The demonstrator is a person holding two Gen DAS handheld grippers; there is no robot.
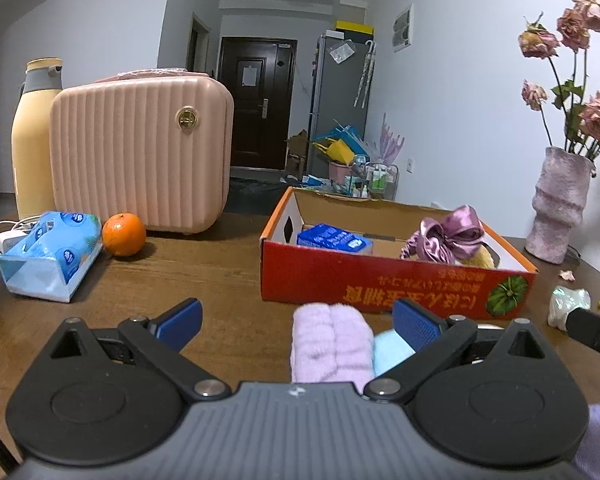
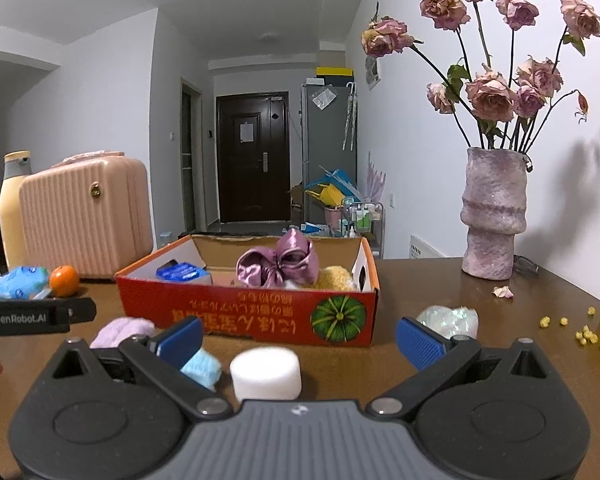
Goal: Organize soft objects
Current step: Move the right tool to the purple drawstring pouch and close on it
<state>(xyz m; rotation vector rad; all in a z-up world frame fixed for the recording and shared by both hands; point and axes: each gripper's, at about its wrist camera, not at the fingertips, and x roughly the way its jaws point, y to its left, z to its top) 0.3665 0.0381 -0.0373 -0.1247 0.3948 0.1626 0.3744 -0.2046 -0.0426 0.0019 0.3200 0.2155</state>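
A red cardboard box (image 1: 320, 276) stands on the brown table and holds a blue tissue pack (image 1: 334, 238), a purple satin scrunchie (image 1: 448, 236) and a yellow fluffy thing (image 2: 336, 278). My left gripper (image 1: 300, 320) is open, with a rolled lilac towel (image 1: 328, 344) and a light blue cloth (image 1: 390, 350) lying between its fingers in front of the box. My right gripper (image 2: 300, 338) is open over a white foam cylinder (image 2: 266, 372). The lilac towel (image 2: 122, 330) and the blue cloth (image 2: 202, 366) show at its left.
A pink ribbed case (image 1: 140, 152), a yellow bottle (image 1: 32, 136), an orange (image 1: 124, 234) and a blue tissue pack (image 1: 50, 254) sit at the left. A vase of dried roses (image 2: 494, 216) stands at the right. A crumpled iridescent wrapper (image 2: 448, 318) lies beside the box.
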